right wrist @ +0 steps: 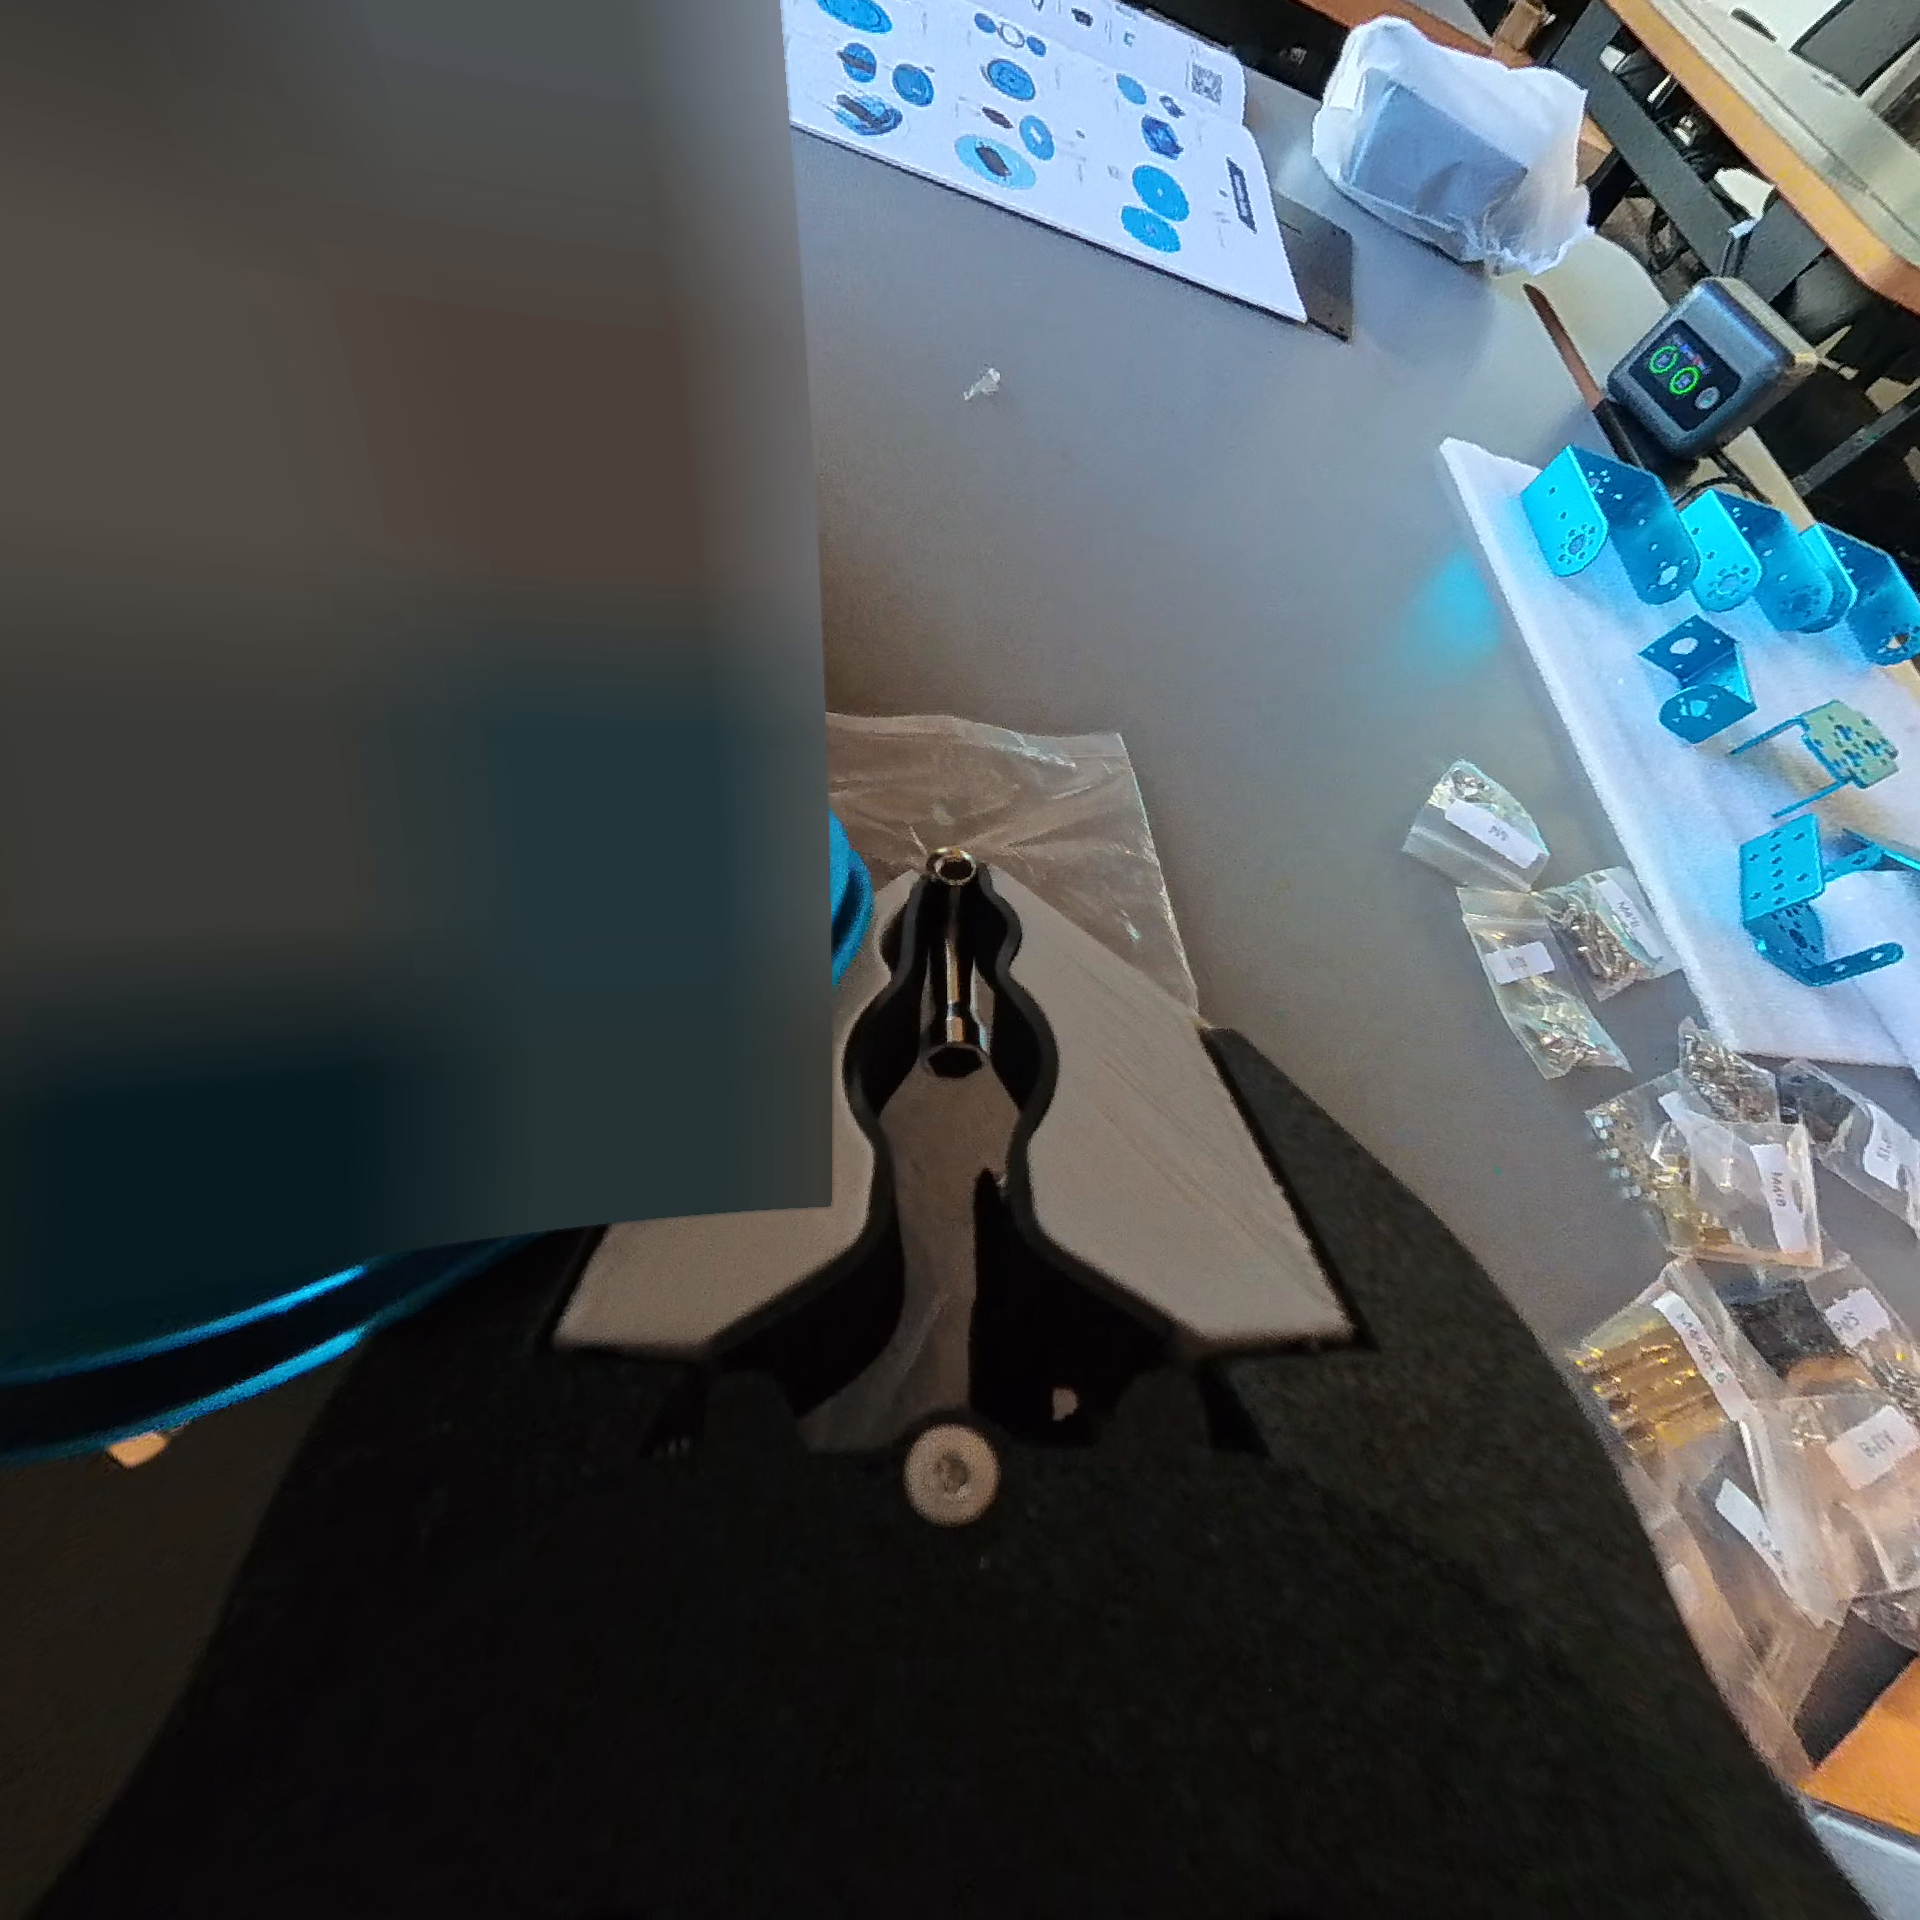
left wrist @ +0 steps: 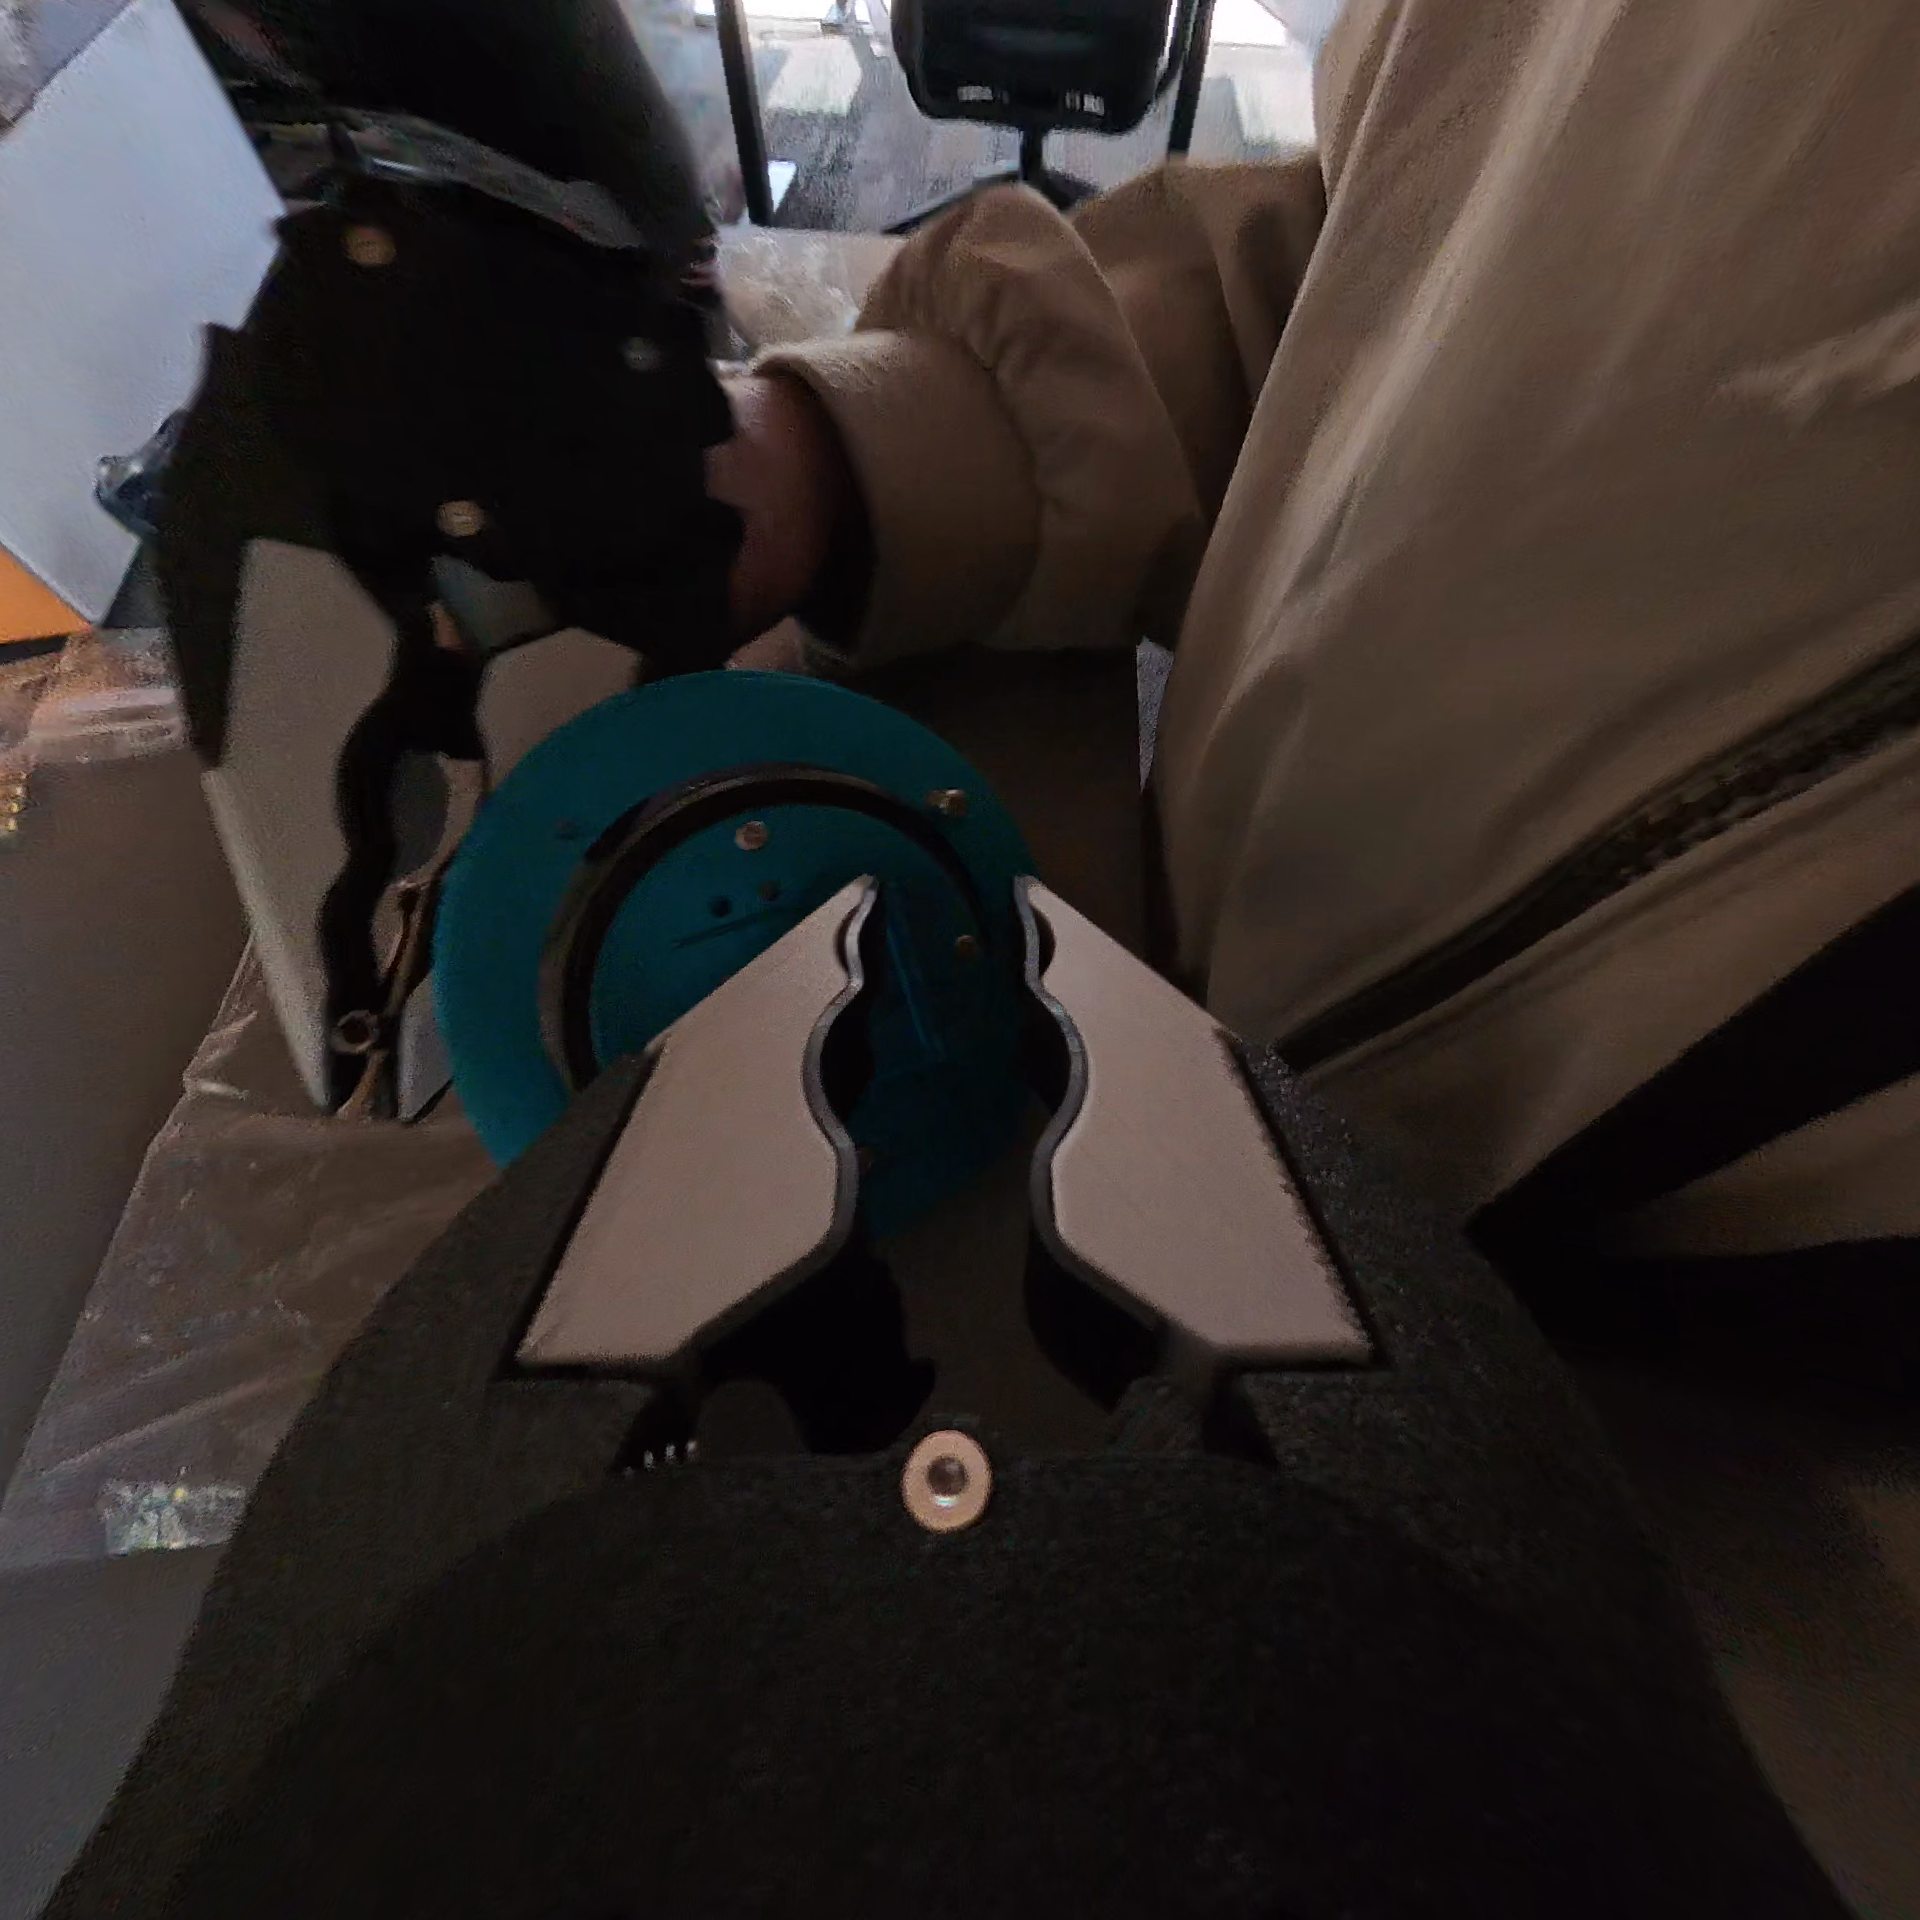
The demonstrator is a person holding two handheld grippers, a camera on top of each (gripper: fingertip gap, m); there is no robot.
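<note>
Between its closed fingers, the right gripper [right wrist: 951, 883] clamps a metal socket wrench [right wrist: 951, 982]; the left gripper [left wrist: 945, 894] gapes before a blue disc [left wrist: 727, 904].

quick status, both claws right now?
Left claw: part open, on the edge of the blue round disc; whether it clamps it cannot be told.
Right claw: shut on a small metal socket wrench.

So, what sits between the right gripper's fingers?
In the right wrist view, a small metal socket wrench lies clamped between the right gripper fingers.
</note>
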